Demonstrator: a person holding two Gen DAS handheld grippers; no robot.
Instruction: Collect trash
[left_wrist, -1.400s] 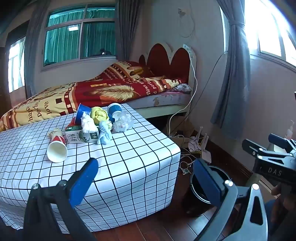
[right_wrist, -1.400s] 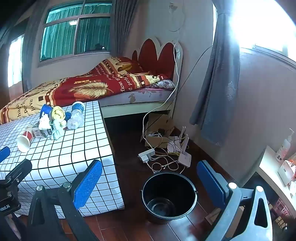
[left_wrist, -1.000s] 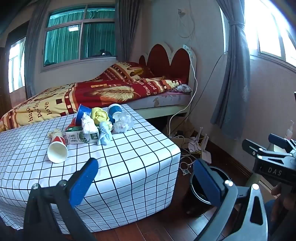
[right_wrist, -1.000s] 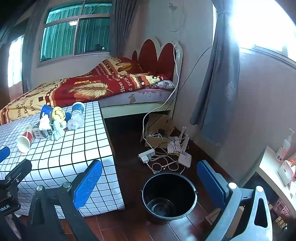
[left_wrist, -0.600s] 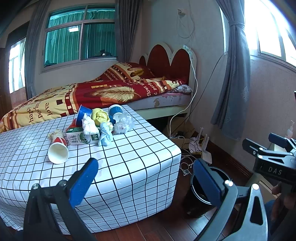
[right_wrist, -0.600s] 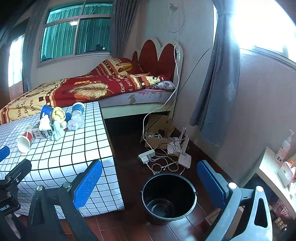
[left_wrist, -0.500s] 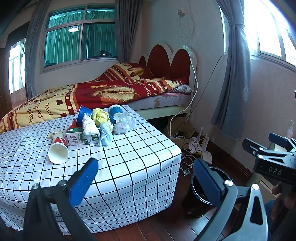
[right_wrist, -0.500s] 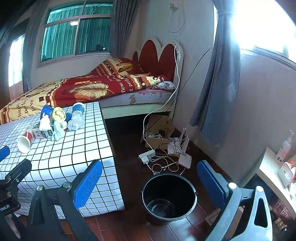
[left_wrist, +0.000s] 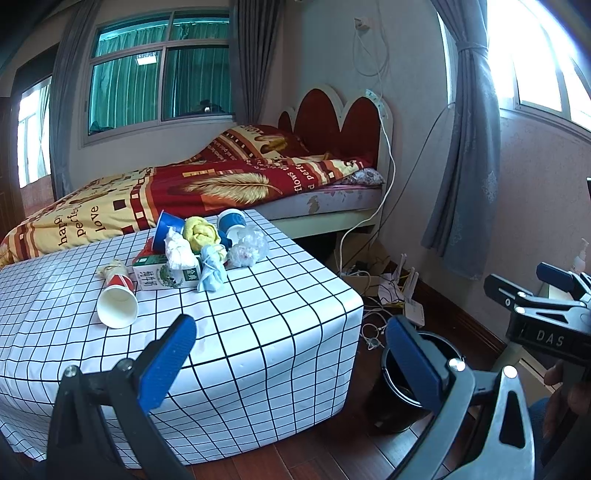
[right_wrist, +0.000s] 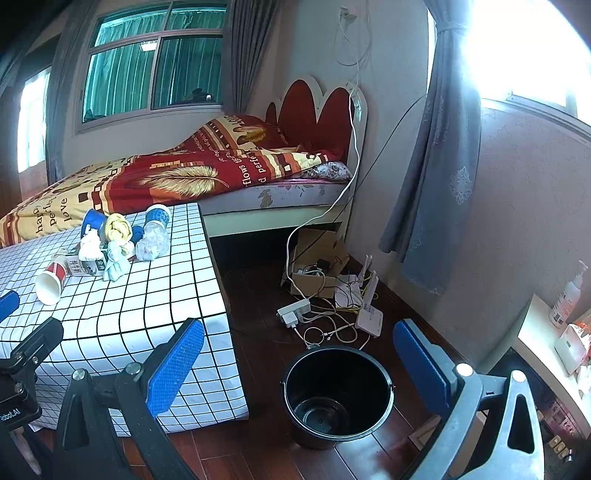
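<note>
A heap of trash lies on the checked table (left_wrist: 258, 332): a red paper cup (left_wrist: 117, 301) on its side, a milk carton (left_wrist: 166, 277), white tissue (left_wrist: 179, 249), a yellow cloth (left_wrist: 201, 230), a light blue mask (left_wrist: 211, 271), crumpled clear plastic (left_wrist: 245, 247) and two blue cups (left_wrist: 166, 229). The same heap (right_wrist: 110, 243) shows in the right wrist view. A black bucket (right_wrist: 337, 393), with nothing in it, stands on the floor to the right of the table. My left gripper (left_wrist: 291, 362) is open near the table's front corner. My right gripper (right_wrist: 299, 369) is open above the bucket.
A bed (left_wrist: 221, 184) with a red and yellow quilt stands behind the table. Cables, a power strip (right_wrist: 293, 312), a router (right_wrist: 369, 314) and a cardboard box (right_wrist: 317, 258) litter the wooden floor by the wall. A low shelf with a bottle (right_wrist: 567, 295) is at the right.
</note>
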